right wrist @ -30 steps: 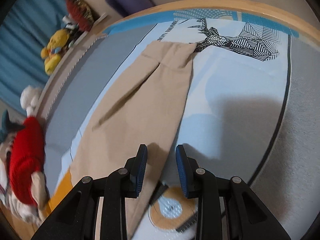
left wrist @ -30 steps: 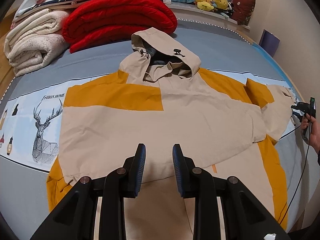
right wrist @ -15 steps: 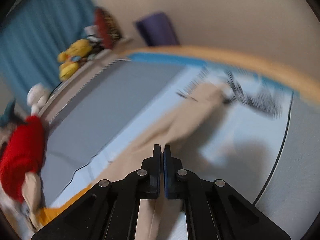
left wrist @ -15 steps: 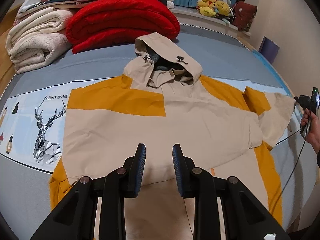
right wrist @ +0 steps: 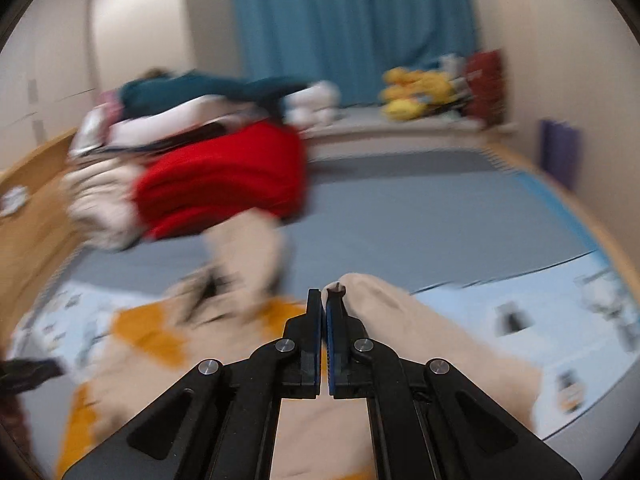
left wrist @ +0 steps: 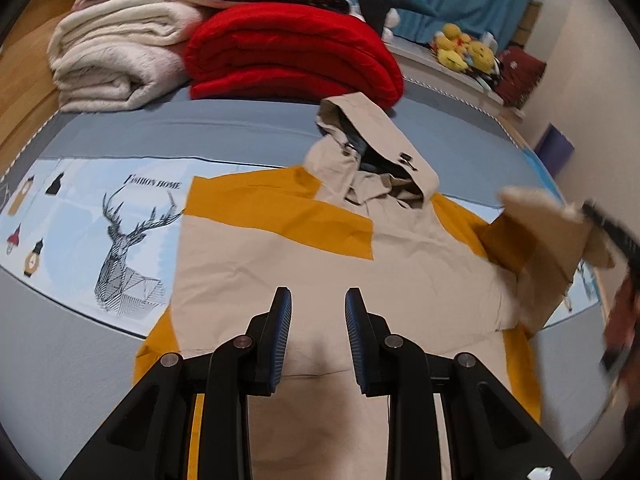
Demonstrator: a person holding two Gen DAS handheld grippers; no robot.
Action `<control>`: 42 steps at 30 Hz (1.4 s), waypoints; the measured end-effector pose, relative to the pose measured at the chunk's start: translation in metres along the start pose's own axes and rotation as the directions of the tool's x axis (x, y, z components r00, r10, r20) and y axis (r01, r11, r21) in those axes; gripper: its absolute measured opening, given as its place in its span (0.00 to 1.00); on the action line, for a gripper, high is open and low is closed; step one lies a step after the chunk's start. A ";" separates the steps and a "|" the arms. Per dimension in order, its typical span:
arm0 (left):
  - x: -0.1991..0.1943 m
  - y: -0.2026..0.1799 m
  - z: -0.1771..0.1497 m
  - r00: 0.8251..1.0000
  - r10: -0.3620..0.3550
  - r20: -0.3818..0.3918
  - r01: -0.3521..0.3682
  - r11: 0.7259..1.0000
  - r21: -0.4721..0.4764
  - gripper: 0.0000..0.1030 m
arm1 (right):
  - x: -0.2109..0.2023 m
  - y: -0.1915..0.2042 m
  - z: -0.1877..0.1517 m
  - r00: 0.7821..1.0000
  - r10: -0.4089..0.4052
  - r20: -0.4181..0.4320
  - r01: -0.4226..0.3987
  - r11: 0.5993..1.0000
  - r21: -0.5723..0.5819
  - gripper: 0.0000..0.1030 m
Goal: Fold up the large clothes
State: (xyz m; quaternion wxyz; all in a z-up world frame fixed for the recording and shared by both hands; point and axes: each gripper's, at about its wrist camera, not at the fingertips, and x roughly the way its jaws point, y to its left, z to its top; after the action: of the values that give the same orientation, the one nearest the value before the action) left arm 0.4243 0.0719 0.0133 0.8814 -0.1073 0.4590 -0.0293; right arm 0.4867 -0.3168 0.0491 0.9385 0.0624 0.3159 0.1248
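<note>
**Right wrist: sleeve lifted for the fold**

Right wrist view shows the right tool (right wrist: pixel 324 300) pressed together, pinching the beige sleeve (right wrist: pixel 384 304) cuff. The jacket (left wrist: pixel 320 264) lies flat on the bed (left wrist: pixel 200 136); its sleeve rises at three o'clock. The left tool (left wrist: pixel 314 312) hovers spread, empty. Best carry the cuff toward nine o'clock, keeping it taut, and lay it flat across the chest.

Home bedroom, indicated by a bed (left wrist: pixel 120 140) with printed sheet, folded blankets (left wrist: pixel 292 60) stacked at its head, plush toys (left wrist: pixel 464 48) on a ledge, blue curtain (right wrist: pixel 352 28) behind.
</note>
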 end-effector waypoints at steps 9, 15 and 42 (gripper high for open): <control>-0.008 0.018 0.002 0.999 -0.026 -0.031 0.025 0.999 -0.034 0.24 | 0.076 0.091 -0.127 0.934 0.157 -0.321 -0.133 0.987 0.093 0.06; -0.008 0.016 0.003 0.998 -0.051 -0.048 0.050 0.998 -0.028 0.24 | 0.078 0.089 -0.160 0.894 0.188 -0.406 -0.149 0.981 0.126 0.25; -0.022 0.011 0.010 0.994 -0.104 -0.024 0.104 0.994 -0.037 0.24 | 0.023 0.033 -0.160 0.961 -0.172 -0.218 0.242 0.905 0.349 0.05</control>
State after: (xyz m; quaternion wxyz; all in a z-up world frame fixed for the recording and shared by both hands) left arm 0.4189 0.0879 0.0340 0.8706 -0.1462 0.4648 -0.0684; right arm 0.4002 -0.2732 -0.0847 0.8846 0.1937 0.4229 -0.0329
